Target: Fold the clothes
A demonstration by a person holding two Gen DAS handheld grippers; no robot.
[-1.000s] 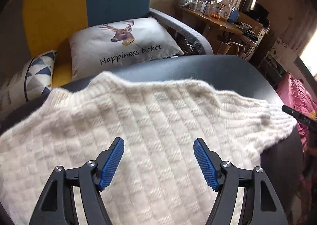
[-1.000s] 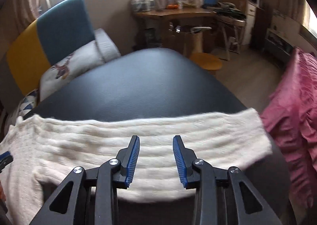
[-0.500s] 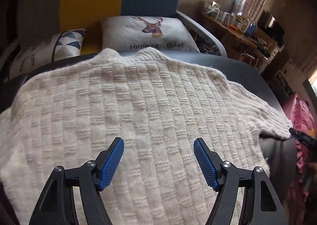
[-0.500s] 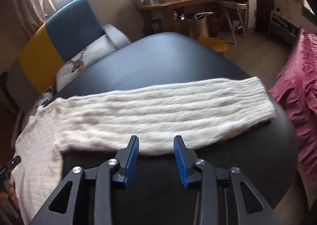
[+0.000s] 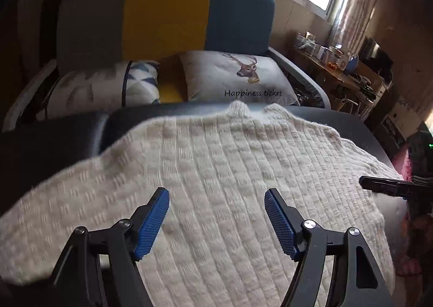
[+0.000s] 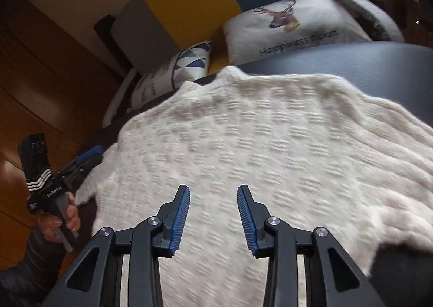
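White knit sweater spread flat on dark counter, beneath both fingers, collar at far edge. Left gripper fingers wide, empty; right gripper fingers narrower, empty. Risk: thick loose knit bunches or slips off counter edge if pinch too shallow. Beyond fingers: deer cushion, triangle cushion, sofa back; nothing blocks
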